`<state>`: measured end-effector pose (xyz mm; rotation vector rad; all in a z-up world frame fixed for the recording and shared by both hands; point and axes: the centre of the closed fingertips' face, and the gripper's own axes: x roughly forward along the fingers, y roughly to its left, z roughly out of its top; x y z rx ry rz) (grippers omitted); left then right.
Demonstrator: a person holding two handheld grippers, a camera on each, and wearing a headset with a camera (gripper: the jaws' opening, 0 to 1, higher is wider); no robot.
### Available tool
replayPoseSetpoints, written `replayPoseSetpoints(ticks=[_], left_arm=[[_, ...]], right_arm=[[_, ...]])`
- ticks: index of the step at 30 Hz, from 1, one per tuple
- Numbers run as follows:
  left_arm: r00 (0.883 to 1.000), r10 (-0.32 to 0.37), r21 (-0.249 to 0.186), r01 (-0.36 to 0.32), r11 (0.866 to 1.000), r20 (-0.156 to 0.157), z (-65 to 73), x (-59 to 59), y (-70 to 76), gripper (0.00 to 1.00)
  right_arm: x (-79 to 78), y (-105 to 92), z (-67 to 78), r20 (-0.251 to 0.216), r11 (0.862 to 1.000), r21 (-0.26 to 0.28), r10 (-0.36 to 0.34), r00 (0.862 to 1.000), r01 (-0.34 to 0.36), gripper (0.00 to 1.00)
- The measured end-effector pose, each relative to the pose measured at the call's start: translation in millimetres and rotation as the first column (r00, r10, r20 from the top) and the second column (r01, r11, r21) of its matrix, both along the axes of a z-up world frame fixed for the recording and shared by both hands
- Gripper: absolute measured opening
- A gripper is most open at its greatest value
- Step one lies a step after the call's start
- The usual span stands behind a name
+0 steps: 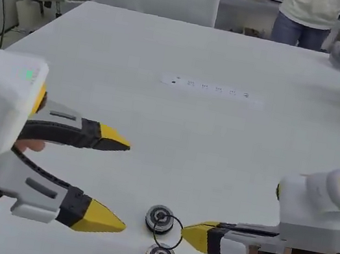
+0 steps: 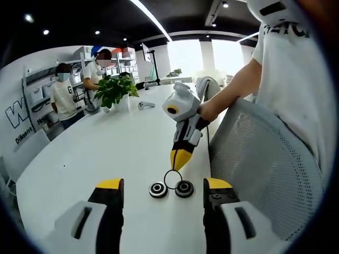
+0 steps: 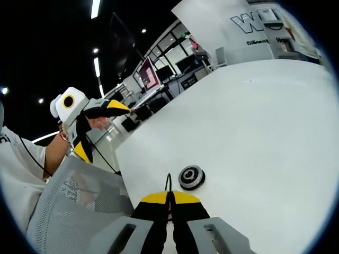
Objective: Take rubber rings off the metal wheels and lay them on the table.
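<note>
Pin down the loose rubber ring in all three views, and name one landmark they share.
Head view: rubber ring at bottom centre, pinched by the right gripper, between two metal wheels.
Left gripper view: ring lower centre, at the other gripper's yellow tip, just above both wheels.
Right gripper view: ring bottom centre, edge-on, rising from the shut fingers.
Shared landmark: the wheels beside the ring; here one.

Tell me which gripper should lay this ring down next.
Right. The right gripper is shut on the rubber ring beside the wheels; the left gripper hangs open, apart.
</note>
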<state>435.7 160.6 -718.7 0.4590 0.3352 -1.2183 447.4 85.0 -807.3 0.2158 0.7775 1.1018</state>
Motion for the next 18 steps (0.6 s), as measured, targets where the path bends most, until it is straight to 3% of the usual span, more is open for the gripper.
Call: replayPoseSetpoints(ticks=[8,18], left_arm=[[0.994,0.109,-0.009,-0.109,0.994,-0.003,-0.1,-4.3,34.4,0.63],[0.962,0.273,-0.057,-0.273,0.96,-0.008,1.5,-7.0,72.0,0.7]], right_arm=[[-0.9,1.0,1.2,0.001,1.0,0.006,0.003,1.0,-0.003,0.0],[1.5,-1.9,2.1,-0.009,1.0,0.023,-0.013,1.0,0.013,0.0]])
